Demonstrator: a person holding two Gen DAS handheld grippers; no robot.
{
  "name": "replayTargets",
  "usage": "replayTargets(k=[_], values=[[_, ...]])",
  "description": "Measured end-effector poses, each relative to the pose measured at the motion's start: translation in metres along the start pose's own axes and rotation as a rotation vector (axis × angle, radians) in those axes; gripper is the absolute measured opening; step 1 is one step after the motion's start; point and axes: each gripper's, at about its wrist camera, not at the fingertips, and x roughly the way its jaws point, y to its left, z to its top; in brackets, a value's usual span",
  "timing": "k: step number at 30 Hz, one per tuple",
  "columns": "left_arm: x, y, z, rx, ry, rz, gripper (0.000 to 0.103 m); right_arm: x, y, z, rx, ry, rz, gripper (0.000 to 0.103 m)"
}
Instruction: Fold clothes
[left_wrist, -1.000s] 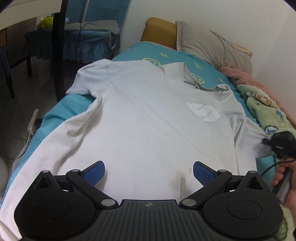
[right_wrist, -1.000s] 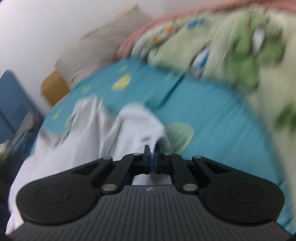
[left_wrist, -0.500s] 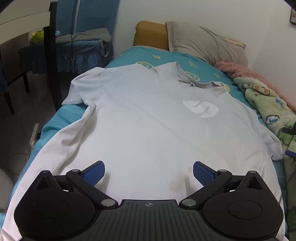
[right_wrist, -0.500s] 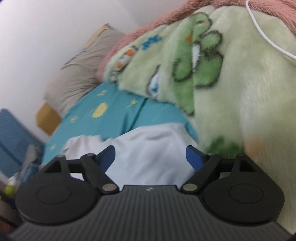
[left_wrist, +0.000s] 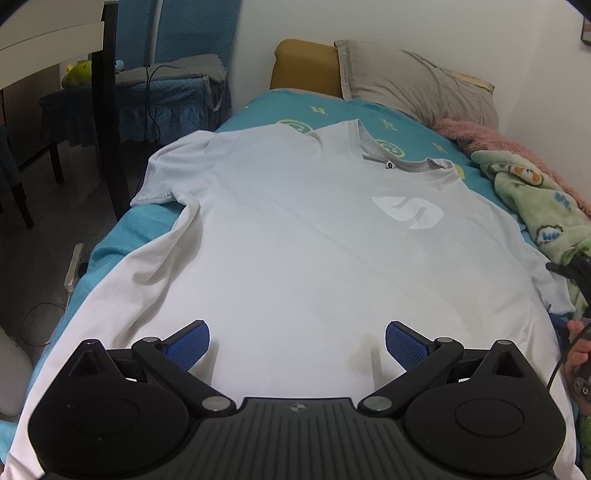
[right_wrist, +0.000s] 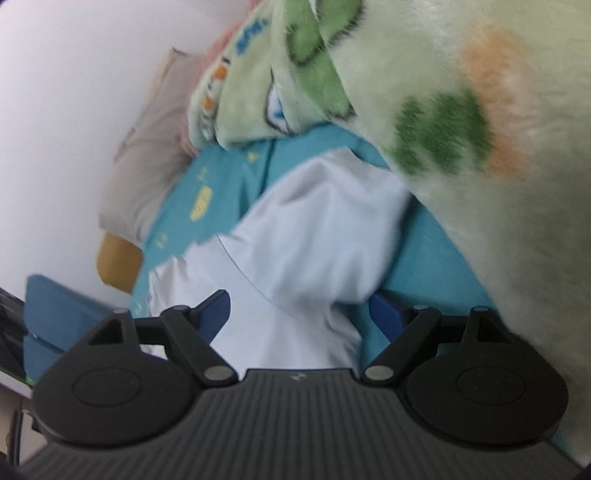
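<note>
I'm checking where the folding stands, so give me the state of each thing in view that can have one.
T-shirt: spread flat on the bed, front up, unfolded.
Near sleeve: lying loose beside the green blanket, not gripped.
Left hand-held gripper: open, nothing held.
Right hand-held gripper: open, nothing held.
Green blanket: bunched along the wall side.

right wrist view blurred throughout | shirt (left_wrist: 303, 240) hem hidden behind left gripper (left_wrist: 297, 341) | blanket (right_wrist: 461, 110) cut off by frame edge
</note>
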Motion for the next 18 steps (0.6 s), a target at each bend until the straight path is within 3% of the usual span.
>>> replayTargets(k=[10,18], values=[[0.012,-0.002,-0.003,-0.003,0.055,-0.026,0.103,0.015,0.002,0.000,-0.036,-0.120,0.093,0.085],[0.016,-0.002,-0.002,-0.020,0.067,-0.030,0.103,0.042,0.009,0.029,-0.046,-0.114,0.163,0.085]])
